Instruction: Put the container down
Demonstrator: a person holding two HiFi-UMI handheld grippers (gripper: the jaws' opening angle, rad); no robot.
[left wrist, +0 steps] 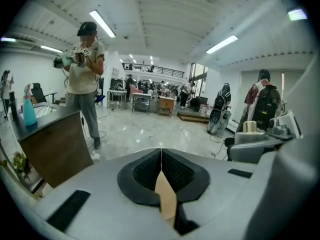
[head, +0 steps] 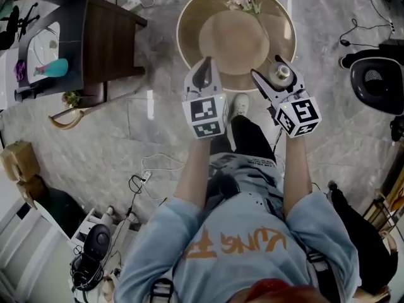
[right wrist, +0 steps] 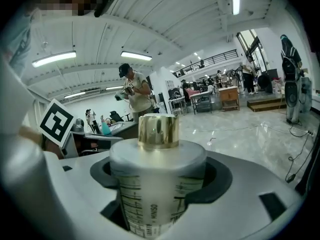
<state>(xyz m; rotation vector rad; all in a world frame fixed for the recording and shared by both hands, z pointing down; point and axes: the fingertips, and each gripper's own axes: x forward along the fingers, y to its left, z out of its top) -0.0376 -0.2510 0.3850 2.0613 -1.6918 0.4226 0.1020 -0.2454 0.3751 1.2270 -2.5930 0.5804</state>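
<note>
Status: not done. The container [right wrist: 156, 184] is in the right tool [head: 276, 79]. Jaws are clamped on its frosted body from both sides, gold cap [right wrist: 158, 130] up, roughly upright.

It's off any surface. Head view shows it held in the air in front of the person, over the near edge of a straw hat [head: 233, 40] lying below. Can't tell what the hat rests on: the floor [head: 158, 137] or something round under it.

Left tool [head: 203, 73]: jaws together, pinching a thin tan strip [left wrist: 166, 200]. Can't tell what the strip is. No hat shows in the left gripper view, so I wouldn't call it the brim. This tool sits just beside the right one and isn't touching the container.

Only obvious flat landing spot in view is the dark bench [head: 110, 36], well off to the person's left. Its top looks mostly bare near the right edge. The hat crown is right under the container but looks a poor seat for a narrow base.

Left to do, my read, is all of it:
- pick the surface
- carry the container over
- lower until the base seats flat
- open the right jaws
- back off without nudging it

Nothing here shows a descent under way, so I'd put progress at the carry stage, zero on the placement itself.
</note>
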